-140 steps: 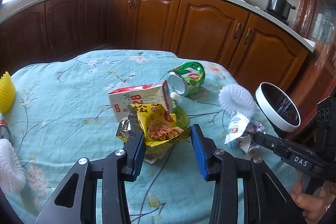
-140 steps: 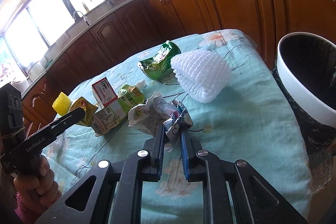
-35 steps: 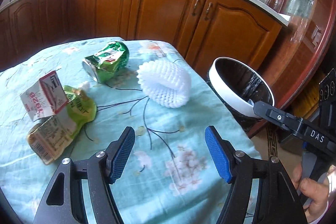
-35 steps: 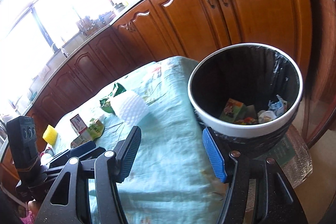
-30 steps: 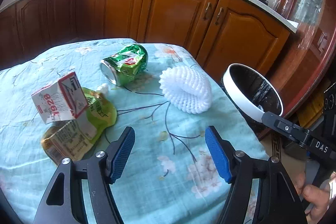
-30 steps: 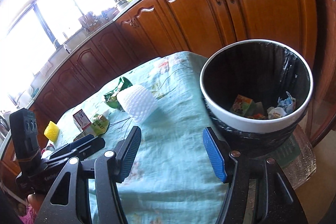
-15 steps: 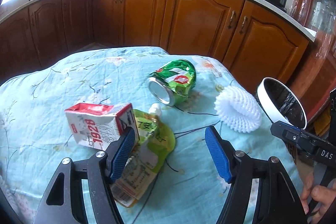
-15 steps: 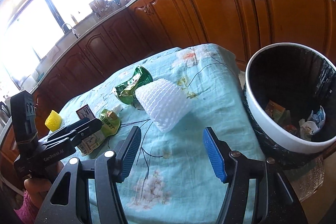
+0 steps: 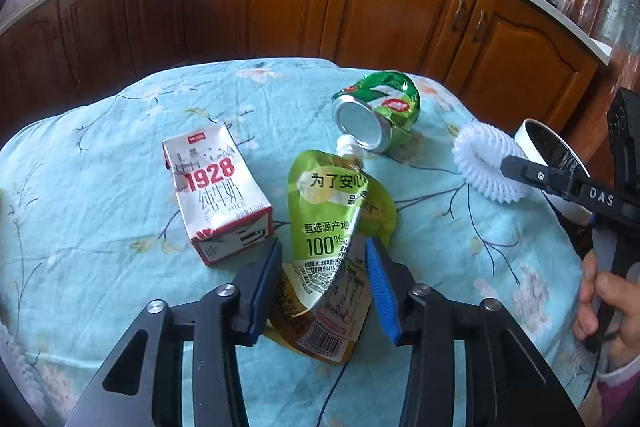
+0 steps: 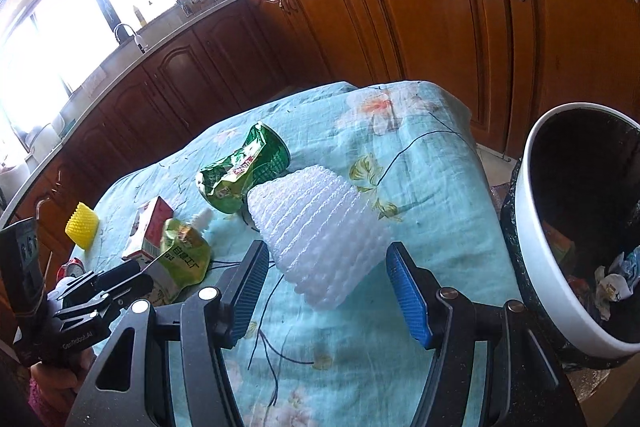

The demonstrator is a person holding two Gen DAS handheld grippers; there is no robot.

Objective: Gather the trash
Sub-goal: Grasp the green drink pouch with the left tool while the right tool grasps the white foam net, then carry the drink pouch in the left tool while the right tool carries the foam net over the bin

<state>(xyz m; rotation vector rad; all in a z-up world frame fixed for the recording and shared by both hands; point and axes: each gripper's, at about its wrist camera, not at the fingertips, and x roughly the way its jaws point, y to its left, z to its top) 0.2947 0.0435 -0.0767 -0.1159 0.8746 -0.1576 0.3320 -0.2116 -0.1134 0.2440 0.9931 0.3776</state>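
Observation:
My left gripper (image 9: 322,285) is open, its blue pads either side of the lower part of a green drink pouch (image 9: 336,223) lying on the table. A white and red milk carton (image 9: 216,193) lies just left of it, and a crushed green can (image 9: 380,111) lies beyond. My right gripper (image 10: 326,285) is open around the near end of a white foam fruit net (image 10: 320,223). The pouch (image 10: 182,263), carton (image 10: 154,225) and can (image 10: 244,171) show in the right wrist view too. A white-rimmed bin (image 10: 532,239) with trash inside stands right of the table.
The table has a light blue flowered cloth (image 9: 100,155). A yellow foam net (image 10: 82,225) lies at its far left. Brown kitchen cabinets (image 9: 392,15) stand behind. The right gripper (image 9: 560,183) shows at the right in the left wrist view.
Both grippers came back from the bin to the table. The left one has closed in over the green pouch and narrowed. The right one has moved up to the white foam net.

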